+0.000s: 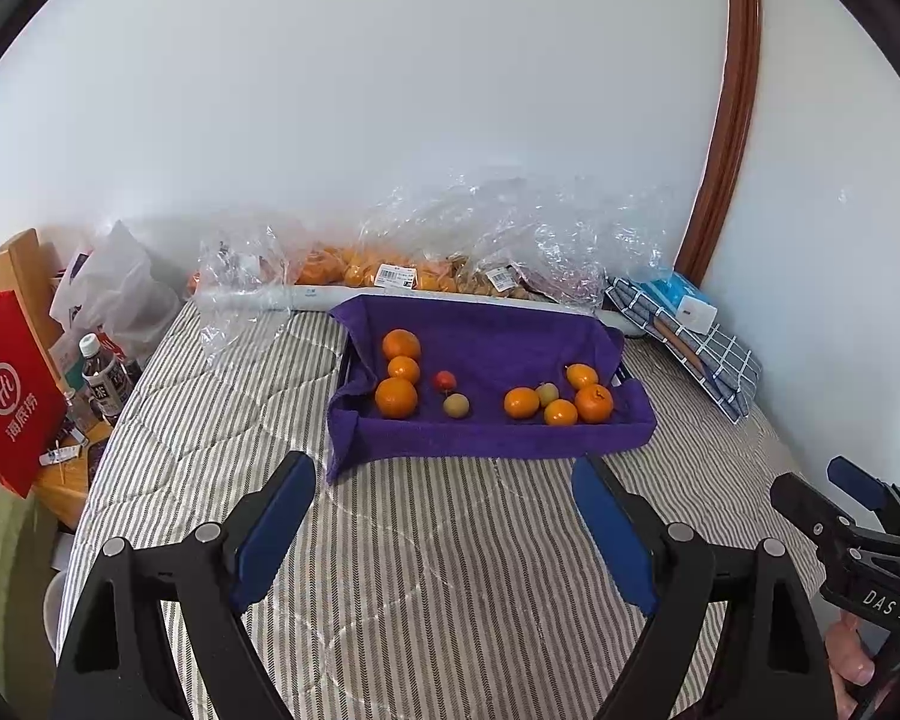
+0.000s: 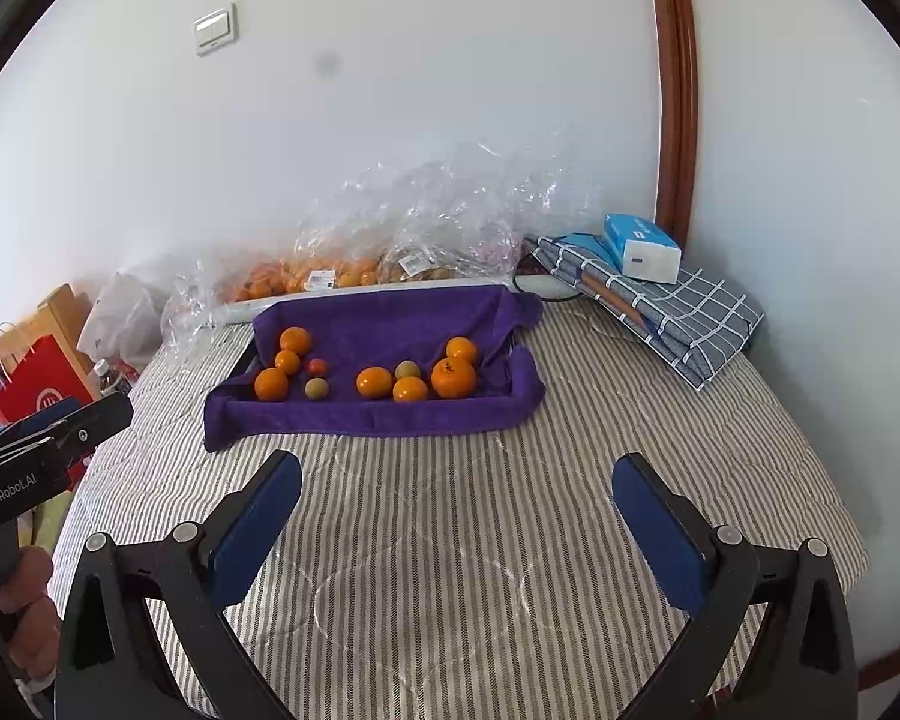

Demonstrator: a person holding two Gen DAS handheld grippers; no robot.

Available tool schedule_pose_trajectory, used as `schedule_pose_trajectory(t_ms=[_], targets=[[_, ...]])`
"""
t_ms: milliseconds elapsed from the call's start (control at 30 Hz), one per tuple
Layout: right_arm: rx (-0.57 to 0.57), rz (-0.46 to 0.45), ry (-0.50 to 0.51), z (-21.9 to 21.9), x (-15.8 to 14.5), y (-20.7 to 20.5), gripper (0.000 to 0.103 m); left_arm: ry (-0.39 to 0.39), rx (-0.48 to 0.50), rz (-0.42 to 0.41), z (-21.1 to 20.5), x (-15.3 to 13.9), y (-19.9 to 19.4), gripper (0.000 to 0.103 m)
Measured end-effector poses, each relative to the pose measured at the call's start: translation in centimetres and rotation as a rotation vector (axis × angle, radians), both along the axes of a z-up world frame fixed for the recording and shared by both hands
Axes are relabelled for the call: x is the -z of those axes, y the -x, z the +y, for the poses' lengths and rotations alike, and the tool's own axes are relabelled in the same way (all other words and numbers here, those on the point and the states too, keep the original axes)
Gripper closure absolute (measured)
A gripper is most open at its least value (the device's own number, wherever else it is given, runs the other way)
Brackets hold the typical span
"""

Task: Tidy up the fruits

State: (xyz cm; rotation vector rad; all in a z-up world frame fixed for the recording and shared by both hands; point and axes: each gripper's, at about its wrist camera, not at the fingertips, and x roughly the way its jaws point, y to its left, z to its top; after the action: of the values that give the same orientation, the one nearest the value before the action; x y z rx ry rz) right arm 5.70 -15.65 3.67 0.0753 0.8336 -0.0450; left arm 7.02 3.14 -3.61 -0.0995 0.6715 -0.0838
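A tray lined with a purple towel (image 1: 492,336) (image 2: 390,318) sits on the striped bed. On its left lie three oranges (image 1: 396,397) (image 2: 271,384), a small red fruit (image 1: 444,381) (image 2: 317,367) and a yellow-green fruit (image 1: 456,405) (image 2: 317,388). On its right lie several oranges (image 1: 594,403) (image 2: 453,377) and another yellow-green fruit (image 1: 547,393) (image 2: 408,369). My left gripper (image 1: 444,474) is open and empty above the bed, short of the tray. My right gripper (image 2: 456,474) is open and empty, also short of the tray.
Clear plastic bags of oranges (image 1: 360,267) (image 2: 306,276) lie against the wall behind the tray. A folded checked cloth (image 2: 678,306) with a blue tissue box (image 2: 639,246) lies at the right. A red paper bag (image 1: 6,396) and bottles (image 1: 105,381) stand left of the bed.
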Motion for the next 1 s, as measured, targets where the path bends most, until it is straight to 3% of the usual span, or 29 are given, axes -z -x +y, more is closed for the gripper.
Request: schedule_pose_trajectory(t_ms=[1000], targets=[[-0.006,-0.012,-0.002,0.62,-0.69,0.25,0.001,-0.002,-0.003,-0.013,0.50,-0.46,0.86,0.014]])
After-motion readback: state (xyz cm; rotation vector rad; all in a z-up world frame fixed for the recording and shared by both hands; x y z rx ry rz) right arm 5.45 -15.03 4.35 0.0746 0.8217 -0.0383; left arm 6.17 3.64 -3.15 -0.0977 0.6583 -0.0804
